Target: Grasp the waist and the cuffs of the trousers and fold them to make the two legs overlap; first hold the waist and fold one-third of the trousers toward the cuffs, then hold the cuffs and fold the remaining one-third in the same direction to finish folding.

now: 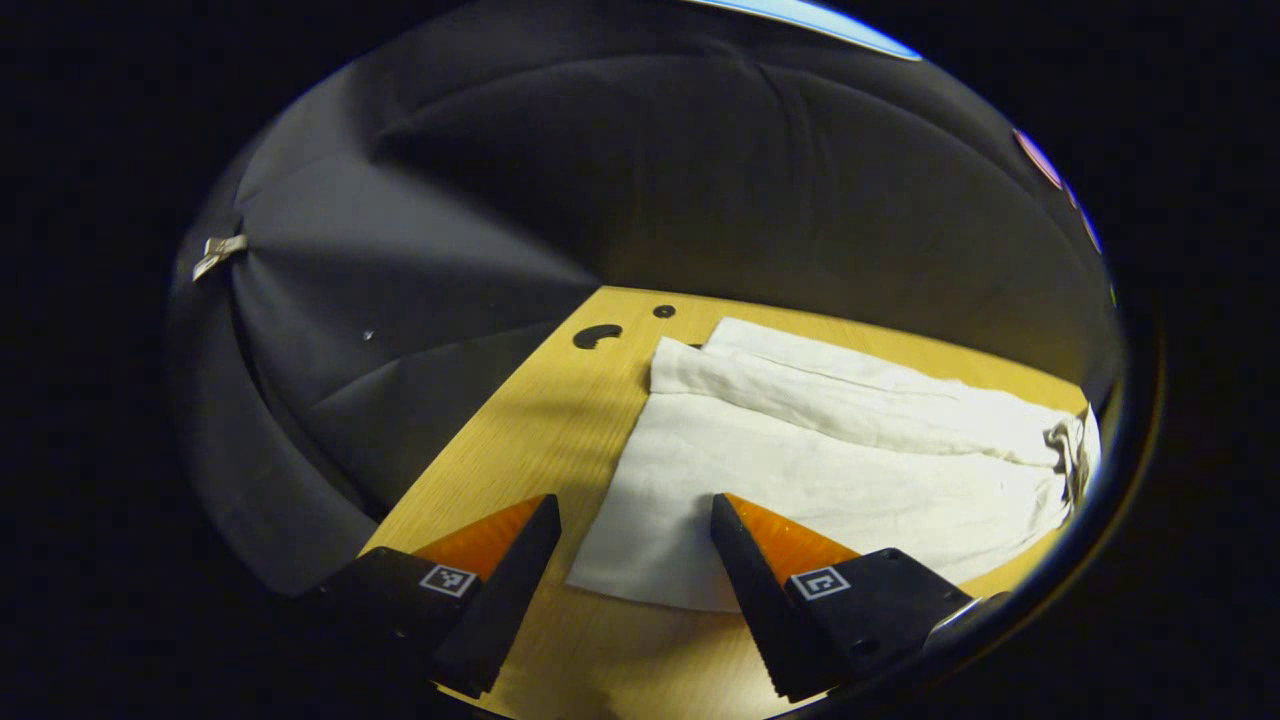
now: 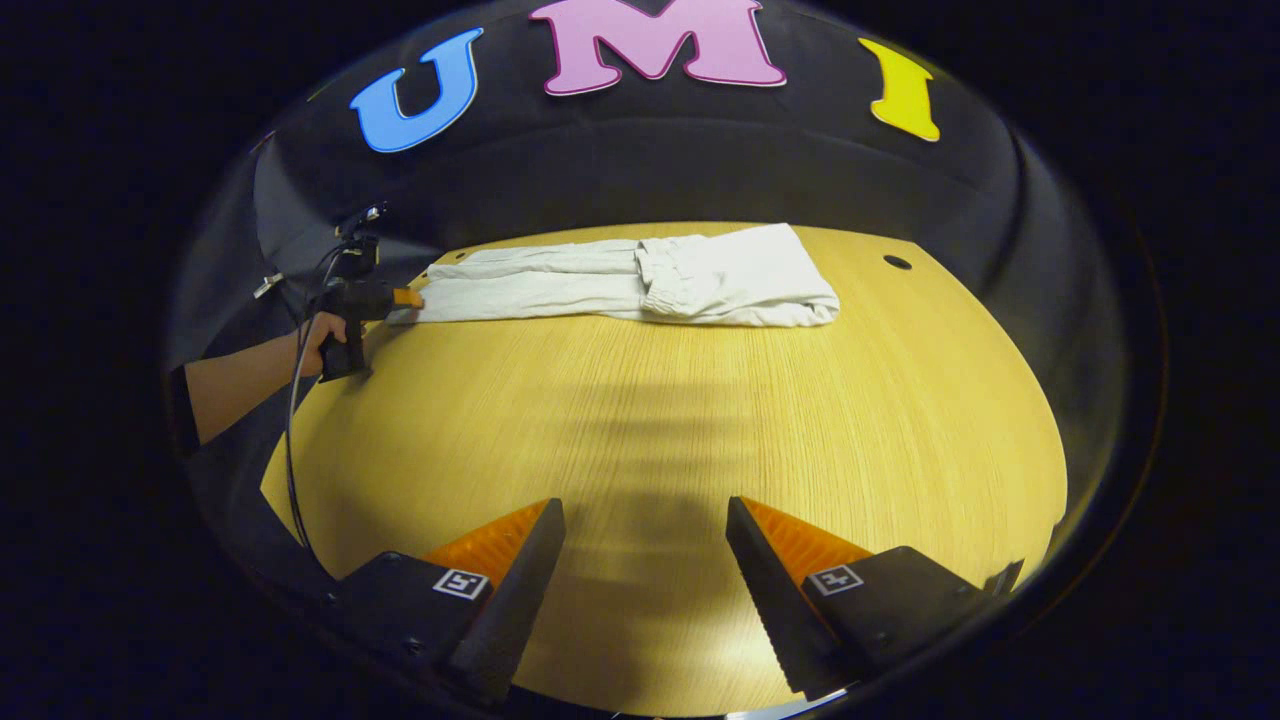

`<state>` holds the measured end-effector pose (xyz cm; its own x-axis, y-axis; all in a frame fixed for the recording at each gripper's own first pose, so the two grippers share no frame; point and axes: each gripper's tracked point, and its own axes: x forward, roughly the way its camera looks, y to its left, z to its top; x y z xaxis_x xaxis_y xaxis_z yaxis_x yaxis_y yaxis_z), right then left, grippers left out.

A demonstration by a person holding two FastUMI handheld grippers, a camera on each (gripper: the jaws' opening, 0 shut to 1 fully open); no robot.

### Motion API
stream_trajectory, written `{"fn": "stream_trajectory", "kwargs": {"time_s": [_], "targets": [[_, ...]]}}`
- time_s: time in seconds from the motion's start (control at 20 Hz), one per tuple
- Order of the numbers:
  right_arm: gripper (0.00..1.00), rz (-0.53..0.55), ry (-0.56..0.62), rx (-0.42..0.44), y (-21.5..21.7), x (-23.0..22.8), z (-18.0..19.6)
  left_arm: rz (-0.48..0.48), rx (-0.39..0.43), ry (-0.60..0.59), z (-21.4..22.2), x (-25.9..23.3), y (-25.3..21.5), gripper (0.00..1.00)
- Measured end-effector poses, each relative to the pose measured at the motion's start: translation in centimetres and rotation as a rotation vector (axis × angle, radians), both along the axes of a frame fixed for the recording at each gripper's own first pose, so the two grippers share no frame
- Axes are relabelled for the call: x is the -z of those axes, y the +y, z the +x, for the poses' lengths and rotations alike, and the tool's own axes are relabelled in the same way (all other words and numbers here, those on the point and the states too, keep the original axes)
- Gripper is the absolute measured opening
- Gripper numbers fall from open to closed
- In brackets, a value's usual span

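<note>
Wood-grain desk point(image 2: 640, 420) against the black cloth wall. White trousers point(image 2: 640, 285) lie flat at the desk's far edge, well ahead of the right tongs point(image 2: 645, 515), waist end folded over the legs (thick part mid-to-right). Right tongs spread apart, nothing between them, bare desk below. Left tongs point(image 1: 635, 510) also spread, straddling the near corner of the cuff end point(image 1: 650, 540), not pinching it; a hand point(image 2: 318, 340) holds them.

White trousers point(image 2: 640, 285) lie flat along the far edge of a wooden table point(image 2: 660, 450), the two legs overlapped one on the other. The gathered waist end has been folded back over the legs, while the cuffs point(image 1: 640, 540) lie flat and open.
</note>
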<state>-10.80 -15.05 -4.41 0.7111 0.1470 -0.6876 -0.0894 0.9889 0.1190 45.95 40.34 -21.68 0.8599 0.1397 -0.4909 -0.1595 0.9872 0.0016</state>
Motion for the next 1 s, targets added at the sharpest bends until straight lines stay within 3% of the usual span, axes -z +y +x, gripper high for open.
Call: {"fn": "stream_trajectory", "kwargs": {"time_s": [0.25, 0.35, 0.65, 0.8, 0.9, 1.0], "targets": [[0.99, 0.013, 0.023, -0.044, 0.6, -2.8, -0.9, 0.026, 0.063, 0.051, 0.2, 0.2, -1.5, 0.69], [0.99, -0.015, -0.002, -0.043, -0.5, -4.2, -0.2, 0.048, 0.083, 0.071, 0.2, 0.2, -2.2, 0.47], [0.99, -0.076, -0.039, 0.002, -4.7, -6.9, 0.6, 0.06, 0.113, 0.11, -0.4, 0.0, -4.3, 0.12], [0.99, -0.119, -0.034, -0.012, -6.4, -6.9, 0.2, 0.015, 0.069, 0.094, -0.8, -0.2, -4.9, 0.06], [0.99, -0.132, -0.04, -0.02, -7.3, -7.1, 0.4, -0.048, -0.003, -0.008, -0.7, -2.7, -5.3, 0.02], [1.0, -0.125, -0.057, -0.019, -8.2, -7.5, 1.1, -0.125, -0.022, -0.082, -0.9, -5.7, -6.5, 0.05]]}}
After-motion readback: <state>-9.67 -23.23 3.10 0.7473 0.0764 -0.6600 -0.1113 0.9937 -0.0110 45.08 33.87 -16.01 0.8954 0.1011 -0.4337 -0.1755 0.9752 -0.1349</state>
